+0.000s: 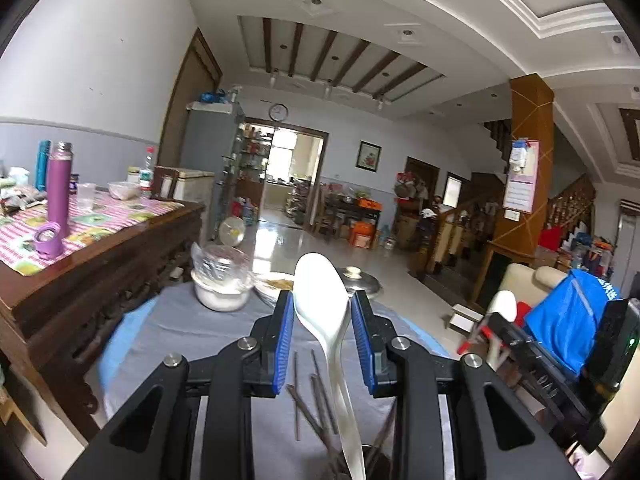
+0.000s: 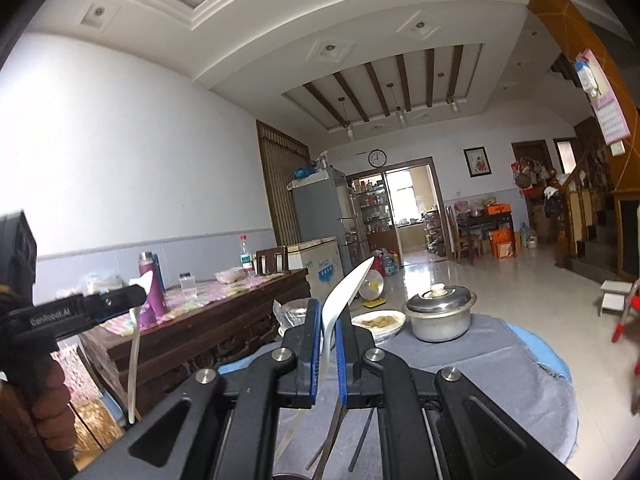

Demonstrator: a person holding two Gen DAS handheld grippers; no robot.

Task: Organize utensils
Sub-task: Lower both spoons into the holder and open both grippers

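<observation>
In the left wrist view my left gripper (image 1: 322, 322) is shut on a white spoon (image 1: 320, 300), bowl up, handle hanging down toward a dark holder at the bottom edge. Several brown chopsticks (image 1: 316, 400) lie on the grey cloth below. In the right wrist view my right gripper (image 2: 328, 334) is shut on a second white spoon (image 2: 344, 292), edge-on, bowl pointing up right. The left gripper (image 2: 136, 294) with its spoon (image 2: 134, 360) shows at the left there. The right gripper (image 1: 496, 326) with its spoon shows at the right of the left wrist view.
A round table with grey cloth (image 2: 500, 360) carries a lidded steel pot (image 2: 440, 312), a plate of food (image 2: 380, 320) and a wrapped bowl (image 1: 220, 280). A wooden sideboard (image 1: 100, 260) with a purple flask (image 1: 58, 188) stands left.
</observation>
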